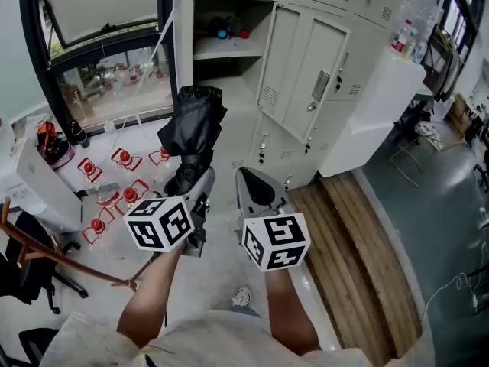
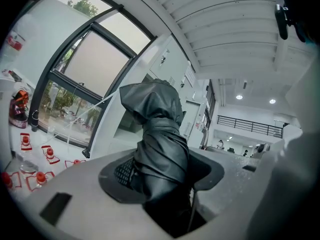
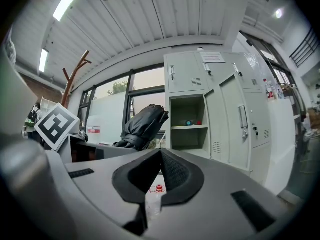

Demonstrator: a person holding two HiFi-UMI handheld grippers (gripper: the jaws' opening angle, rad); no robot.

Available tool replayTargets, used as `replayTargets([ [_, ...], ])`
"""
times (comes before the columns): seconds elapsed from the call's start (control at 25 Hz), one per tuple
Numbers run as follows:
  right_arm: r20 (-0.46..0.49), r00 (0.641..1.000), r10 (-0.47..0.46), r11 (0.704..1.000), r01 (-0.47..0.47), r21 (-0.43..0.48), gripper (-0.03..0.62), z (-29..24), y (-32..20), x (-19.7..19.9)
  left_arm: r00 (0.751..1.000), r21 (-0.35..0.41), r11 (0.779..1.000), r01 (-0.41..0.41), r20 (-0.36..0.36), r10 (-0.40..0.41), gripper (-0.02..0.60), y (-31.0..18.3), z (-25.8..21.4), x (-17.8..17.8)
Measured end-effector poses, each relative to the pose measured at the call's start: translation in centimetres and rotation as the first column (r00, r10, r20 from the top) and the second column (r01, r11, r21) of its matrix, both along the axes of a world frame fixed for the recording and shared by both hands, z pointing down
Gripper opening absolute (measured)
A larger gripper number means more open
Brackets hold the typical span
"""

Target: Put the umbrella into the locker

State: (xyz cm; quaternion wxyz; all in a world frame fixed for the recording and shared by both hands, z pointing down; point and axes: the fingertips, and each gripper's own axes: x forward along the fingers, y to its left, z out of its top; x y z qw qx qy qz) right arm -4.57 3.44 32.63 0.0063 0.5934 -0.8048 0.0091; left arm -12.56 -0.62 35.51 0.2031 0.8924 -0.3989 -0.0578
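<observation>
My left gripper (image 1: 191, 180) is shut on a folded black umbrella (image 1: 195, 125), which stands upright out of the jaws, its fabric bunched at the top. The left gripper view shows the umbrella (image 2: 157, 129) filling the gap between the pads of that gripper (image 2: 160, 184). To its right, my right gripper (image 1: 256, 186) is shut with nothing in it; its pads meet at the tip (image 3: 161, 154). Ahead stands a grey locker with one open compartment (image 1: 221, 44) and its door (image 1: 306, 75) swung out. The right gripper view shows the umbrella (image 3: 142, 126) left of that compartment (image 3: 187, 126).
Small coloured items lie on the shelf (image 1: 228, 30) inside the open compartment. Red and white objects (image 1: 114, 182) are scattered on the floor by the window. A wooden coat stand (image 1: 46, 251) leans at the left. A white counter (image 1: 374, 113) and wooden planks (image 1: 359, 243) are at the right.
</observation>
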Motion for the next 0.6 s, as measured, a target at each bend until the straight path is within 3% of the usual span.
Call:
replayTargets([
  [0.6,0.025,0.997,-0.079,0.997,0.079,-0.001,0.003,0.2,-5.5,8.2,0.996,-0.037,0.997,0.06,0.062,-0.058,0.239,-5.8,1.3,8.7],
])
